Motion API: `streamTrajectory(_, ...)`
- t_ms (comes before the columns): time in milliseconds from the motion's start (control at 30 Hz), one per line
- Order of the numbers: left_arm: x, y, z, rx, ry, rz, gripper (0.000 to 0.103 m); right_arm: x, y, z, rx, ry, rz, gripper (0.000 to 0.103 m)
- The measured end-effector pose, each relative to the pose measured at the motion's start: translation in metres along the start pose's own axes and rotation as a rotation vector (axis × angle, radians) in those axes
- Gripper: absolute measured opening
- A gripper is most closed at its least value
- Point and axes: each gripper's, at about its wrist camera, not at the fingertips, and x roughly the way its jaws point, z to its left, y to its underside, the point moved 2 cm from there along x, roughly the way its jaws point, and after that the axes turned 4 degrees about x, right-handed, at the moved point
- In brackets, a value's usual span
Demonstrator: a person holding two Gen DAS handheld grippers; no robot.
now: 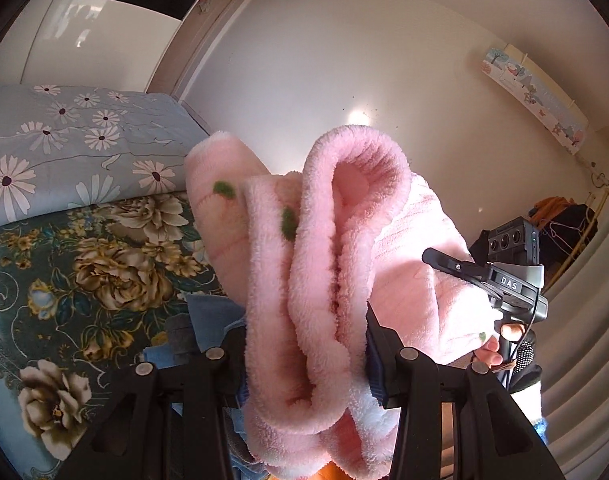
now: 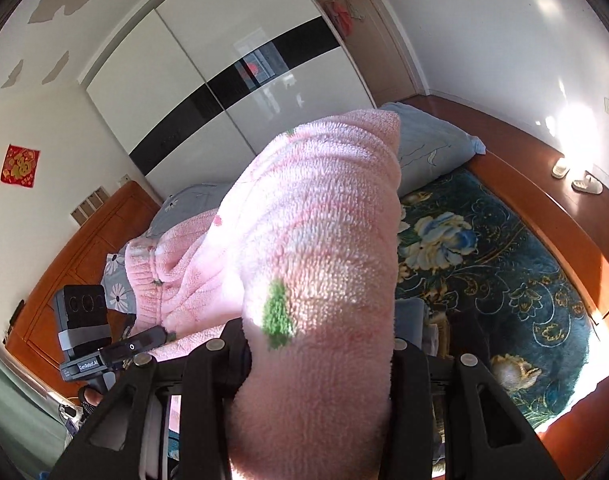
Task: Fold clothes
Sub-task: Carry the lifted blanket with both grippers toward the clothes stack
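The left gripper (image 1: pixel 304 360) had its jaws pinching a thick bunch of the pink fleece garment (image 1: pixel 336 248), whose plush folds rose up between the fingers and filled the middle of the left wrist view. The right gripper (image 2: pixel 316 364) likewise had its jaws pressed onto a bundled fold of the same pink fleece garment (image 2: pixel 316 240), small green patches showing on the pile. The garment hung in the air between the two grippers, held above the bed (image 2: pixel 504 264); a ribbed hem of it sagged to the left in the right wrist view. Below the garment lay the bed's dark teal floral cover (image 1: pixel 84 272). Beyond the garment, at the head of the bed, sat a pale blue daisy-print pillow (image 1: pixel 76 140). Farther behind the bed stood a white wardrobe (image 2: pixel 224 80) with a black band.
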Motion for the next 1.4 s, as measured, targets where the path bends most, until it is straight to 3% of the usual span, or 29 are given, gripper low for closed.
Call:
streamTrajectory(167, 0.033, 0.030, 0.049, -0.114, -0.015, 0.063, 0.051, 0.037, 0.022, -0.057, 0.085, -0.001, 0.054, 0.049)
streamTrajectory(300, 0.039, 0.042, 0.054, -0.104, 0.005, 0.061, 0.055, 0.045, 0.033, -0.084, 0.124, -0.031, 0.051, 0.051)
streamTrajectory(500, 0.036, 0.036, 0.031, -0.031, -0.028, 0.063, 0.056, 0.034, 0.026, -0.068, 0.089, 0.027, 0.041, 0.056)
streamTrajectory(633, 0.027, 0.034, 0.024, 0.046, -0.070, 0.073, 0.068, 0.026, 0.027, -0.059, 0.038, 0.091, 0.027, 0.064)
streamTrajectory(767, 0.012, 0.034, 0.022, 0.111, -0.100, 0.053, 0.076, 0.017, 0.030, -0.057, 0.031, 0.125, 0.008, 0.065)
streamTrajectory(933, -0.009, 0.025, 0.021, 0.149, -0.161, 0.004, 0.077, 0.003, 0.027, -0.055, 0.048, 0.171, -0.024, 0.066)
streamTrajectory(1233, -0.018, 0.019, 0.019, 0.172, -0.195, -0.020, 0.078, -0.012, 0.026, -0.046, 0.015, 0.246, -0.030, 0.066)
streamTrajectory(1300, -0.028, 0.011, 0.016, 0.175, -0.207, -0.065, 0.078, -0.023, 0.023, -0.040, -0.007, 0.269, -0.052, 0.066)
streamTrajectory(1400, -0.031, -0.006, 0.003, 0.181, -0.182, -0.066, 0.078, -0.035, 0.016, -0.026, -0.060, 0.292, -0.106, 0.066)
